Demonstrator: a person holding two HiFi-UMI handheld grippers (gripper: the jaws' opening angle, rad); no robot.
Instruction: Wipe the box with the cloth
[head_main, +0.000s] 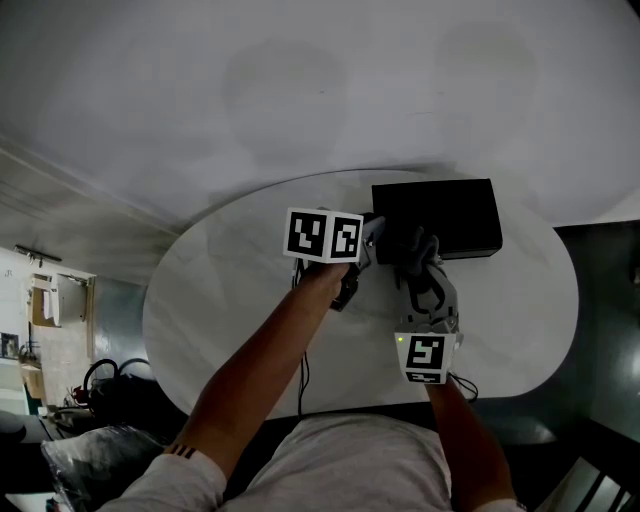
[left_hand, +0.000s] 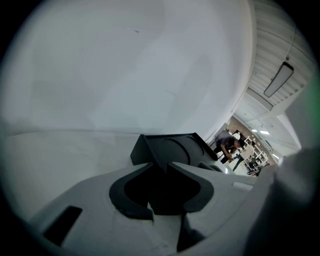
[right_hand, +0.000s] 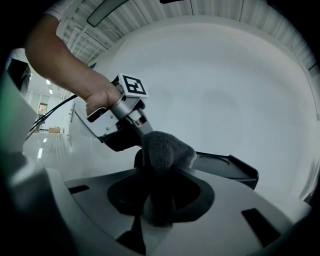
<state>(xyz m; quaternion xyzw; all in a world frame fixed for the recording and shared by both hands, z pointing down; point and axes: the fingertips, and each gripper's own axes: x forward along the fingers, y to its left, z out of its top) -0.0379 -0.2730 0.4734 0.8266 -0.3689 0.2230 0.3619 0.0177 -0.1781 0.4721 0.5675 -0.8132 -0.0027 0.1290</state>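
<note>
My left tool (head_main: 370, 235) clamps the left corner of the box (head_main: 440, 215) on the table (head_main: 230, 290); my right tool (head_main: 420, 272) pinches the cloth (head_main: 410, 246) at its near edge, so I judge most wiping remains

Matt box (head_main: 436, 217), fuzzy cloth (right_hand: 166, 150)
Box looks smooth matt plastic; cloth nubbly, soft-piled; white tabletop (head_main: 230, 290) smooth with faint sheen.
</note>
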